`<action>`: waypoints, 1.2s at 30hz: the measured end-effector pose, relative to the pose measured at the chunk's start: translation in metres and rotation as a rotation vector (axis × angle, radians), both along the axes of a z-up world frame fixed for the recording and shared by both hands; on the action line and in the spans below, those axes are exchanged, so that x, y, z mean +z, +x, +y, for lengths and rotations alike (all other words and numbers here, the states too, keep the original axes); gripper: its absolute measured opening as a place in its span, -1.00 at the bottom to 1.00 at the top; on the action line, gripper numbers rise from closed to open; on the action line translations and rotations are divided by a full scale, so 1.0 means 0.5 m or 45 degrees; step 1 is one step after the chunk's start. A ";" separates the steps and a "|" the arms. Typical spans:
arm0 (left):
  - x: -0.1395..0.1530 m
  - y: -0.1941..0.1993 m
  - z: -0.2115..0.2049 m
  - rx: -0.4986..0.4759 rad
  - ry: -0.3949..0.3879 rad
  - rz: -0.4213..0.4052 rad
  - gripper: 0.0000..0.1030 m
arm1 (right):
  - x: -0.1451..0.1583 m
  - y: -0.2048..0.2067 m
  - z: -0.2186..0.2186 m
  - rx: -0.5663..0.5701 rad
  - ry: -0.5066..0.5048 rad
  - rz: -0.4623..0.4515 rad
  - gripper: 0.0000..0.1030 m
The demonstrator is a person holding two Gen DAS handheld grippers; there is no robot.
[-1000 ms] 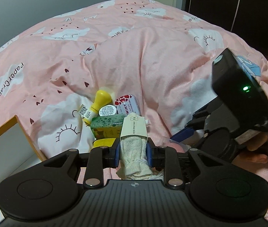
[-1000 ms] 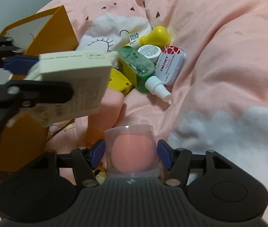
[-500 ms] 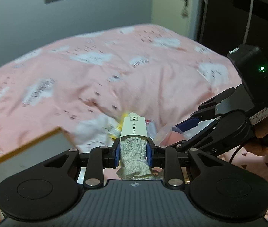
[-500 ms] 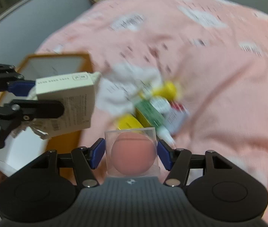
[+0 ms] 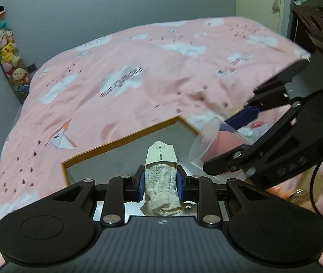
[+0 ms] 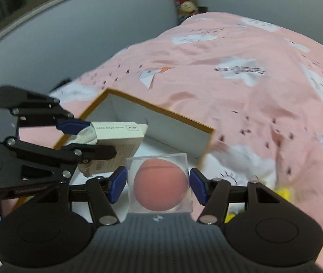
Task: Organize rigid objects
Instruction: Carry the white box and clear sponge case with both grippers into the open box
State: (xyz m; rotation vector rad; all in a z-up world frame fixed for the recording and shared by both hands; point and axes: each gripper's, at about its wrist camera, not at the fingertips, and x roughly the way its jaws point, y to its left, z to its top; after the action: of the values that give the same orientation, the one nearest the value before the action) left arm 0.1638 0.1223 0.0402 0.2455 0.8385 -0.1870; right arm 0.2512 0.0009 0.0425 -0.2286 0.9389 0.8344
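Observation:
My left gripper [image 5: 159, 183] is shut on a cream carton with gauze-like cloth hanging out of it [image 5: 160, 159]; it also shows in the right wrist view [image 6: 116, 143]. It hangs above the open white box with an orange rim [image 5: 120, 138]. My right gripper [image 6: 158, 183] is shut on a clear plastic case holding a pink sponge ball [image 6: 160, 182], over the near right part of the same box [image 6: 161, 111]. In the left wrist view that case [image 5: 218, 143] shows at the right, beside the carton.
The pink cloud-print duvet [image 5: 138, 72] covers the bed. A few small items, one yellow [image 6: 283, 192], lie on it right of the box. Plush toys [image 5: 4, 43] hang on the grey wall at the far left.
Both grippers have swung left and up from the pile of small items to above the open box, each still holding its object.

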 end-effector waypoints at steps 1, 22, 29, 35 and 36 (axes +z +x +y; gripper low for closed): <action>-0.010 0.007 0.006 0.000 0.031 0.005 -0.42 | -0.012 0.006 0.022 0.036 -0.036 -0.014 0.17; -0.127 0.128 0.040 0.062 0.015 0.252 -0.42 | -0.223 0.104 0.189 0.860 -0.564 -0.279 0.17; -0.142 0.143 0.033 0.150 -0.025 0.274 -0.41 | -0.209 0.095 0.153 0.845 -0.569 -0.348 0.26; -0.144 0.152 0.020 0.201 -0.018 0.256 -0.41 | -0.163 0.104 0.120 0.768 -0.451 -0.284 0.21; -0.145 0.155 0.020 0.210 -0.028 0.257 -0.42 | -0.158 0.103 0.116 0.762 -0.447 -0.278 0.17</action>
State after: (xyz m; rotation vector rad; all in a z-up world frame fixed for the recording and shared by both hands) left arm 0.2411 0.1326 -0.0322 0.1367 1.0517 -0.0668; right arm 0.3029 0.0589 -0.0364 -0.9205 0.8117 1.1573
